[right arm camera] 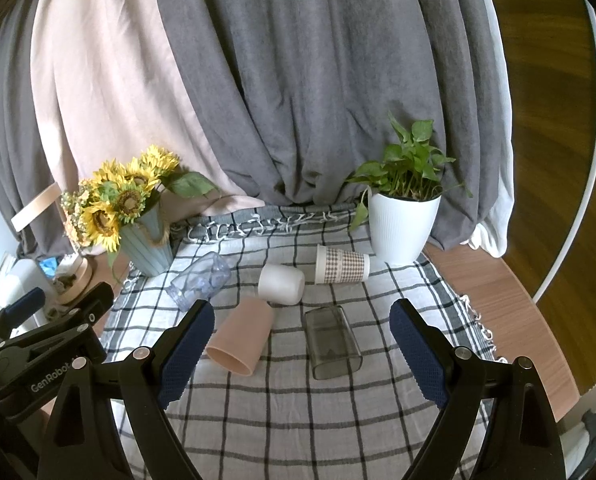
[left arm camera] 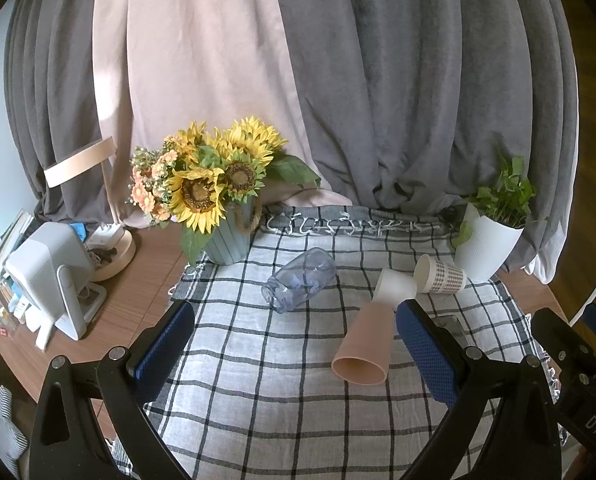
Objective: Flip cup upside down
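Lying on their sides across a checked cloth [right arm camera: 298, 420] on the wooden bench [right arm camera: 510, 300] are five cups. A pink plastic cup [right arm camera: 239, 336] sits nearest, mouth toward the viewer, with a white cup [right arm camera: 281, 283] touching its base. Behind them lie a checked paper cup [right arm camera: 341, 269] and, to the left, a clear bluish ribbed glass [right arm camera: 197, 282]. A smoky, squarish transparent cup [right arm camera: 332, 342] lies just right of the pink one.

Both pairs of tongs hover above the cloth, spread wide and holding nothing: the left tongs [left arm camera: 293, 344] and the right tongs [right arm camera: 302, 344]. The smoky cup lies between the right fingers; the pink cup lies just beside the left one of that pair.

Which cup is meant cannot be told. The plastic ones look light, stiff and smooth, likely to roll or skid when nudged; the paper cup would probably dent under a hard squeeze; the glass may be heavier and breakable. A gentle grip across the middle of the body, rather than at the rim, seems safest for turning one mouth-down.

Behind stand a sunflower vase [right arm camera: 145, 248] and a white potted plant [right arm camera: 402, 224].
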Tool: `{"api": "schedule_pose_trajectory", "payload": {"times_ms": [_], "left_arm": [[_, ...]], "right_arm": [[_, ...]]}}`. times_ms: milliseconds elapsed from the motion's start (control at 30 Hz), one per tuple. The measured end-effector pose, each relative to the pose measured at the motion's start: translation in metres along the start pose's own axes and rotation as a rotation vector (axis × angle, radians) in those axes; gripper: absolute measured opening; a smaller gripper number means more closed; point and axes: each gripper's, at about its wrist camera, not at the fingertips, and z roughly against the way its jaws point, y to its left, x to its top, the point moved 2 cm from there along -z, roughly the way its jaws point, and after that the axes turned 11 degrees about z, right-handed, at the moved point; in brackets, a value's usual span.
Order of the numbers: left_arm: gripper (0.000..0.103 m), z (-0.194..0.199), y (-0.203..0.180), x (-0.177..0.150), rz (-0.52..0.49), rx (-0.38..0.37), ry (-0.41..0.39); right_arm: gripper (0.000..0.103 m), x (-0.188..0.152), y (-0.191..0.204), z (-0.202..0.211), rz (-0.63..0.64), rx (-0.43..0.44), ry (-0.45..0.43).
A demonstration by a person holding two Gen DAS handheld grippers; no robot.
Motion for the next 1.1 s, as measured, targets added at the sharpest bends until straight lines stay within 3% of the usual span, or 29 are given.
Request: {"api": "schedule_pose_trajectory", "payload": {"times_ms": [1100], "left_arm": [[0.103, -0.0059, -0.0026, -0.0002, -0.007, -0.002, 0.009]], "right_arm": [[0.089, -0.0009, -0.0005, -0.0039, -0.004, -0.002, -0.003]]}}
